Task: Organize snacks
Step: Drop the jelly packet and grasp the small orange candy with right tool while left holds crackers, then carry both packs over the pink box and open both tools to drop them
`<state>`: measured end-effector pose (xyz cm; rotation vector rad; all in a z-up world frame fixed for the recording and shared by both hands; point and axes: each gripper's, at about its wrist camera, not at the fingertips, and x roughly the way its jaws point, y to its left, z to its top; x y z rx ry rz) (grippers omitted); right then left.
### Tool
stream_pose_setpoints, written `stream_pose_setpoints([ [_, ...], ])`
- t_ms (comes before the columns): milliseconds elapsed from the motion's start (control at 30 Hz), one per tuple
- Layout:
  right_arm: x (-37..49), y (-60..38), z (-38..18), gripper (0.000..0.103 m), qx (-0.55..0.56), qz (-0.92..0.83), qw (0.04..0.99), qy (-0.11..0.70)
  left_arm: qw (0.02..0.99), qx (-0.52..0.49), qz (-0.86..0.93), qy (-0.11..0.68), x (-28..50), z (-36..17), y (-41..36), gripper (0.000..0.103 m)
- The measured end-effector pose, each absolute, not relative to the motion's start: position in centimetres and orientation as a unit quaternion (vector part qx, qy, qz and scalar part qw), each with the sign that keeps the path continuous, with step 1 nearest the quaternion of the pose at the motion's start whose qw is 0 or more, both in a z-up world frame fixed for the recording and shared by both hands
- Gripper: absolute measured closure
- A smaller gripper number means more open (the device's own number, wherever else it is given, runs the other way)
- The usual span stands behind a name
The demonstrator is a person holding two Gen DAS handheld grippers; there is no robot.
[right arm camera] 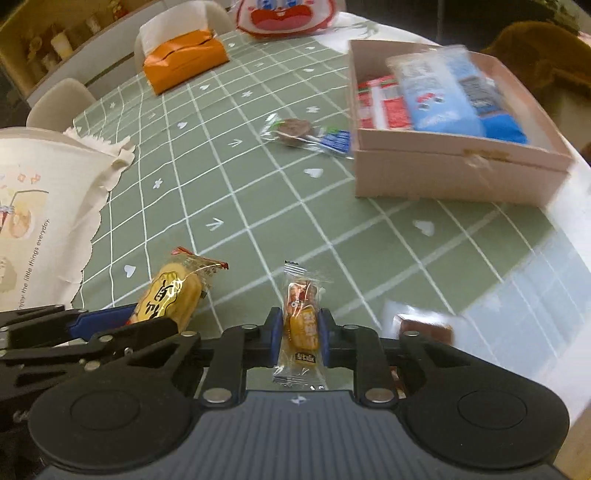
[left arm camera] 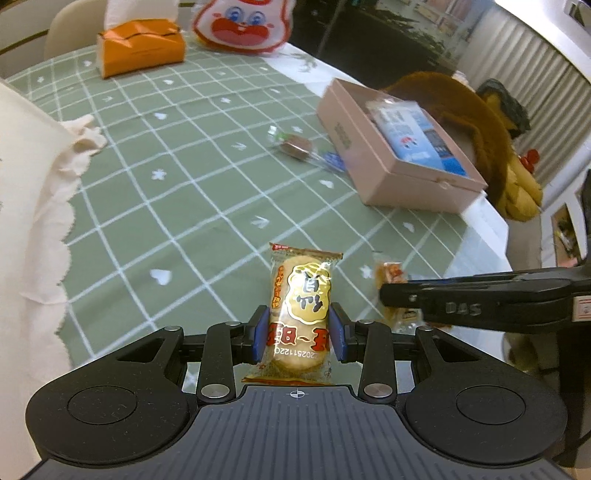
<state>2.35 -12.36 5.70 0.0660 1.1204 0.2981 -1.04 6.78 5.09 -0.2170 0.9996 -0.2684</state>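
The left gripper [left arm camera: 300, 332] pinches a rice cracker [left arm camera: 301, 310] in an orange-edged wrapper, its blue pads pressed on both long sides of the pack, which sticks out forward over the green checked tablecloth [left arm camera: 177, 173] near the table's near edge. Just to its right, the right gripper [right arm camera: 300, 334] is clamped on a small clear-wrapped snack [right arm camera: 301, 321], the pads tight against its narrow sides; from the left wrist view only the side of this gripper shows, with the snack's wrapper poking past its tip. The two held snacks are close beside each other but apart. Toward the table's far right edge stands a pink box [right arm camera: 443, 173], open on top, already holding a pale blue packet [right arm camera: 436, 96], a red and white packet [right arm camera: 384, 103] and a darker blue one at its right. Just left of the box lies a loose wrapped candy [right arm camera: 295, 129], brown and round with a blue end, flat on the cloth. At the far edge sit an orange tissue box [right arm camera: 184, 59] and a white-and-red cartoon bag [right arm camera: 284, 14]. A cream printed cloth [right arm camera: 40, 214] covers the left edge. A brown plush toy [left arm camera: 476, 122] lies beyond the box.
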Motion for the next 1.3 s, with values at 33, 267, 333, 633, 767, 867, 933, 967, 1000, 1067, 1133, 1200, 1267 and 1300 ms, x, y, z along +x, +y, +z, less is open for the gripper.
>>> stream_pose_setpoints([
  [33,2.1,-13.0,5.9,0.083,0.035,0.137,0.837,0.528,0.862,-0.102,-0.133,0.479,-1.1,5.0,6.4,0.063],
  [267,0.1,-17.5,6.9,0.083,0.055,0.099,0.847,0.519,0.85,-0.082,-0.172,0.49,-1.8,4.7,3.2,0.064],
  [333,-0.3,-18.4,6.8,0.083,0.053,0.082,0.851,0.516,0.849,-0.076,-0.179,0.492,-1.8,4.7,2.4,0.063],
  [633,0.7,-23.7,13.7,0.083,0.058,0.064,0.895,0.437,0.899,-0.095,-0.22,0.368,3.1,15.1,0.7,0.064],
  [767,3.8,-26.4,21.3,0.083,0.052,0.074,0.932,0.352,0.922,-0.098,-0.216,0.307,8.3,21.1,-0.2,0.063],
  [867,6.7,-28.1,25.0,0.083,0.052,0.078,0.945,0.312,0.923,-0.1,-0.214,0.304,11.9,22.6,-1.7,0.063],
  [933,8.6,-29.0,26.3,0.083,0.046,0.079,0.951,0.296,0.92,-0.105,-0.213,0.312,14.3,22.3,-2.8,0.063],
  [967,9.4,-29.3,26.5,0.083,0.042,0.079,0.952,0.293,0.917,-0.113,-0.211,0.32,15.4,21.7,-3.3,0.063],
  [1000,10.4,-29.6,26.5,0.083,0.039,0.08,0.952,0.292,0.91,-0.125,-0.21,0.334,16.7,20.7,-3.6,0.062],
  [1067,12.0,-30.0,25.9,0.083,0.039,0.084,0.95,0.299,0.889,-0.143,-0.204,0.383,19.5,17.4,-4.1,0.061],
  [1133,13.6,-30.3,24.4,0.083,0.045,0.088,0.943,0.319,0.866,-0.165,-0.184,0.434,21.6,13.5,-4.1,0.061],
  [1200,14.5,-30.6,22.6,0.083,0.054,0.091,0.934,0.342,0.86,-0.185,-0.177,0.441,22.2,11.4,-3.1,0.061],
  [1267,15.4,-31.0,20.5,0.083,0.065,0.098,0.923,0.366,0.868,-0.187,-0.172,0.427,22.6,10.9,-1.9,0.061],
  [1300,15.9,-31.0,19.5,0.083,0.068,0.1,0.918,0.377,0.872,-0.181,-0.171,0.422,22.9,10.8,-1.2,0.061],
])
